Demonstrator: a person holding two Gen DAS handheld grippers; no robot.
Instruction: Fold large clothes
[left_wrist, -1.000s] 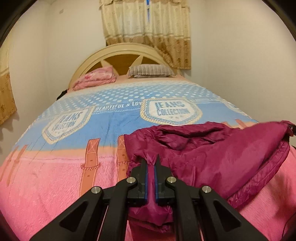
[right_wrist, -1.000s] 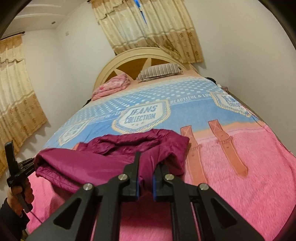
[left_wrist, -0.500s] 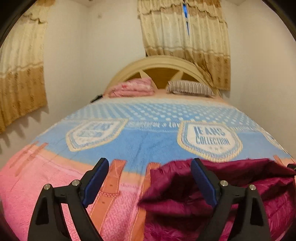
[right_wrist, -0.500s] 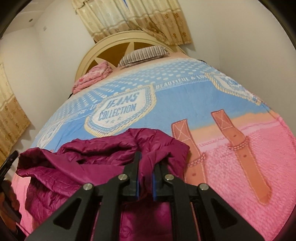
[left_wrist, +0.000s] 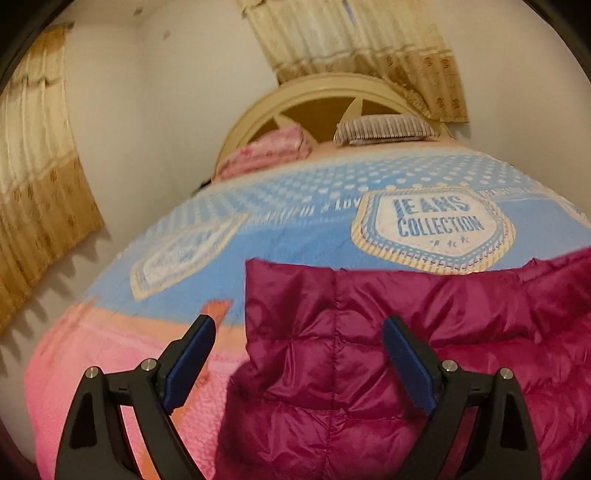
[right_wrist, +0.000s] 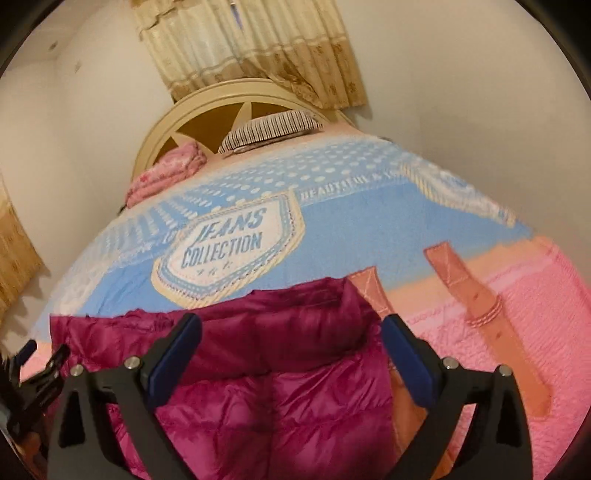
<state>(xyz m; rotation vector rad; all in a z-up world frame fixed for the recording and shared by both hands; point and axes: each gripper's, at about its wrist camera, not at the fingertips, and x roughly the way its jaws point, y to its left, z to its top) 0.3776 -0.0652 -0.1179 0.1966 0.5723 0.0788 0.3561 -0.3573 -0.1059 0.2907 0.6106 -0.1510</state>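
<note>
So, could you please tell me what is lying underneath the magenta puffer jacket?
The magenta puffer jacket lies on the bed's blanket, across its blue, orange and pink bands. The jacket covers the blanket's print there, and whether anything else lies beneath cannot be seen.

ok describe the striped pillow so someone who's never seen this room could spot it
Start at the arched cream headboard at the bed's far end. Two things lie against it: a folded pink blanket and, beside it, the striped pillow. It is the only one with thin dark-and-white stripes.
</note>
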